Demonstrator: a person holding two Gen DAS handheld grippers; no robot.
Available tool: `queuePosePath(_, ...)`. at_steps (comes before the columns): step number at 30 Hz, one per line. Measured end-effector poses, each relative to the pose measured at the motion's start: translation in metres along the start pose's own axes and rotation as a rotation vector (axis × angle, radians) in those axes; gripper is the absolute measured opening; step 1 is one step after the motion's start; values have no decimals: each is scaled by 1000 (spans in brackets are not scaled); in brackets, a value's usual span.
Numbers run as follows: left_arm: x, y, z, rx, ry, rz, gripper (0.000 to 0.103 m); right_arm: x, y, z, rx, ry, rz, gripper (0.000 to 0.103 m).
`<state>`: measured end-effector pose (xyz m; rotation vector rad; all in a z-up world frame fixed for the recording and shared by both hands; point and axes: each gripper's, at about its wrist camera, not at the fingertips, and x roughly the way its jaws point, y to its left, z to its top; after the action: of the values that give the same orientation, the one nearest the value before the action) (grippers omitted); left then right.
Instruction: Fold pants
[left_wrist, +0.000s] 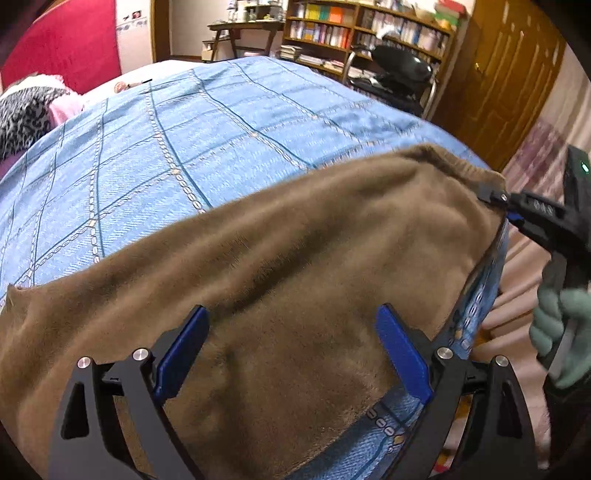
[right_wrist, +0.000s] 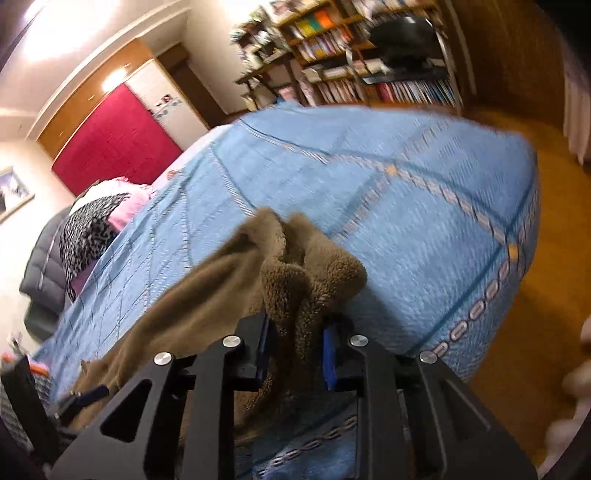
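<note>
Gripping: right gripper (right_wrist: 295, 343) pinches brown fleece pants (left_wrist: 295, 266) edge.
Left gripper (left_wrist: 291, 354): spread wide, empty; should clamp the hem before lifting.

Brown pants (left_wrist: 280, 280) run off the left wrist view's left and bottom edges. The bed (right_wrist: 424, 206) looks motion-blurred in the right wrist view; book titles on the bookshelf (left_wrist: 369, 33) are unreadable.
</note>
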<state>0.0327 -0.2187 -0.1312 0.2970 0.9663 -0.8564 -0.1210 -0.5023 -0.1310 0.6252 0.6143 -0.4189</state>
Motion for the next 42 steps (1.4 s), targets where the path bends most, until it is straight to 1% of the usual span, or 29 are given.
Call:
queuePosePath(3,-9,12,6,-46,-14,-16,91,-11,29,5,-81,-35,19,22)
queuePosePath(6,-18,26,9,-86,-33,-10,91,-22,63,9,-157,-67,67,22)
queuePosePath(12,-37,66,6,-200,-62,-7,91,-36,130,11,-256,-87,212,22)
queuePosePath(17,-56,100,-5,-282,-90,-3,91,-43,190,-2,-347,-64,321,22)
queuePosePath(21,-74,127,-20,-348,-116,-13,91,-42,239,-25,-430,-25,381,22)
queuePosePath(24,-86,146,-32,-388,-135,-6,91,-37,274,-44,-488,8,407,22)
queuePosePath(27,-98,164,-47,-423,-148,-8,91,-25,302,-66,-538,50,423,22)
queuePosePath(30,-110,185,-64,-473,-157,-25,91,-12,328,-94,-609,70,408,22)
queuePosePath(33,-116,201,-74,-506,-159,-35,91,1,347,-121,-671,102,398,22)
queuePosePath(37,-119,219,-85,-552,-150,-91,92,17,363,-164,-771,160,385,22)
queuePosePath(38,-118,222,-86,-565,-144,-117,92,20,367,-172,-794,171,379,22)
queuePosePath(40,-116,227,-88,-581,-129,-169,92,25,365,-186,-830,180,367,22)
queuePosePath(42,-114,227,-87,-582,-118,-201,93,29,365,-199,-871,172,347,22)
